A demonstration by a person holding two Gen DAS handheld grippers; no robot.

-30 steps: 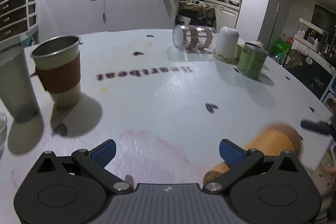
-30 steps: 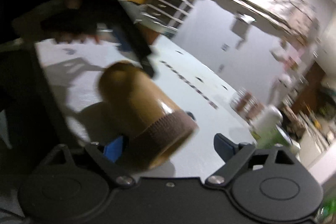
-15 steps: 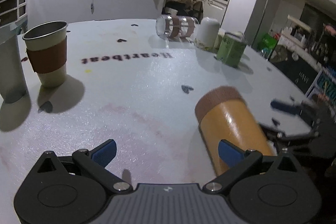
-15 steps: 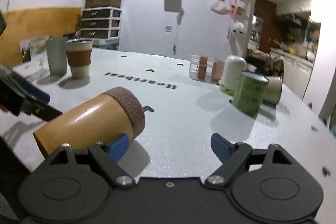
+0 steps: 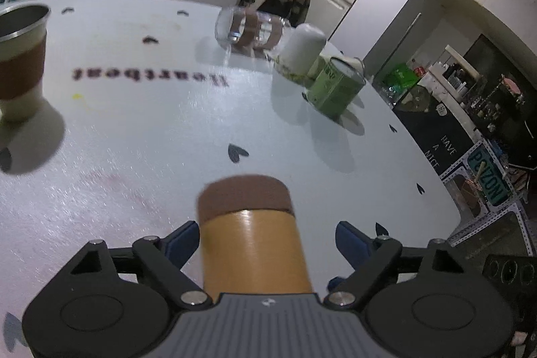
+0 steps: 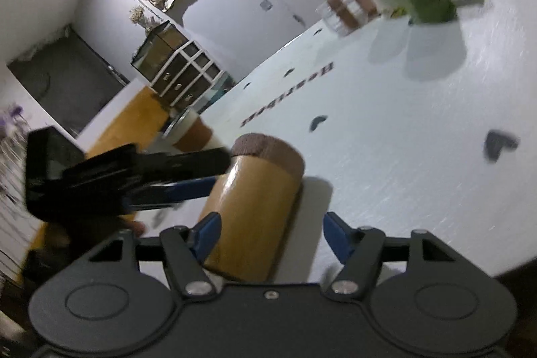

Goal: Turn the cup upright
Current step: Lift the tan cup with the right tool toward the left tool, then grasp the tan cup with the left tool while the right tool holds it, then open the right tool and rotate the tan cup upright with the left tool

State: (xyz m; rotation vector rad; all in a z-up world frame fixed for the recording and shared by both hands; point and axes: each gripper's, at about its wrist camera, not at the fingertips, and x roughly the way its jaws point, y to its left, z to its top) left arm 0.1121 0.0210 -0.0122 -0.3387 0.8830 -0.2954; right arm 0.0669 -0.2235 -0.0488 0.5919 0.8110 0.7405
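The mustard-yellow cup (image 5: 251, 244) with a brown textured band lies on its side on the white table (image 5: 134, 136) near the front edge. It lies between the open fingers of my left gripper (image 5: 268, 240), close to the left pad. In the right wrist view the same cup (image 6: 251, 207) lies between the open fingers of my right gripper (image 6: 272, 234), with the left gripper (image 6: 134, 176) reaching in from the left beside it. Neither gripper is closed on the cup.
An upright steel cup with a brown sleeve (image 5: 20, 62) stands at far left. A clear glass (image 5: 251, 29) lies on its side at the back, next to a white bottle (image 5: 302, 49) and a green tin (image 5: 335, 86). The table edge curves off at right.
Both grippers have moved onto the cup. It now lies between the fingers of each, where half a second ago it lay to the side. The right view has tilted.
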